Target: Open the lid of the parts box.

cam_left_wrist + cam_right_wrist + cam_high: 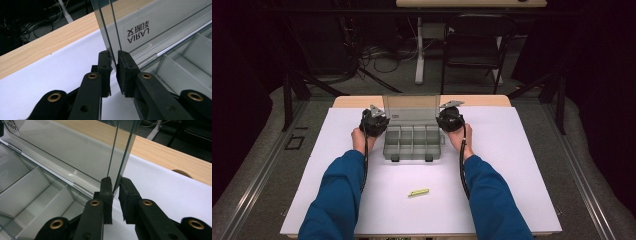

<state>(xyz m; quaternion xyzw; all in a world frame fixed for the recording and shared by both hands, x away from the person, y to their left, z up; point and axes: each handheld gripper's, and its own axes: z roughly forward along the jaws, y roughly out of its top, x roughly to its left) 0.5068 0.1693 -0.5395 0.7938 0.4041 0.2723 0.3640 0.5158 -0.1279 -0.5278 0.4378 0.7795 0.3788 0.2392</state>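
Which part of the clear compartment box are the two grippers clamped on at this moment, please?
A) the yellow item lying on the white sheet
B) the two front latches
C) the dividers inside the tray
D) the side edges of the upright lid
D: the left gripper and the right gripper each pinch a side edge of the raised lid.

The left gripper (pixel 113 72) rises from the bottom of the left gripper view, its two black fingers (pixel 126 72) pinched on the side edge of a clear lid (pixel 155 22) that stands upright. The lid carries a white label (pixel 138 32) with dark print, seen upside down. To the right, below the lid, lie the clear compartments of an organiser box (pixel 182 67), split by thin dividers. Under the gripper spreads a white sheet (pixel 50 72) over the wooden worktop (pixel 50 42), and beyond its edge, cables (pixel 35 25) trail across a dark floor.
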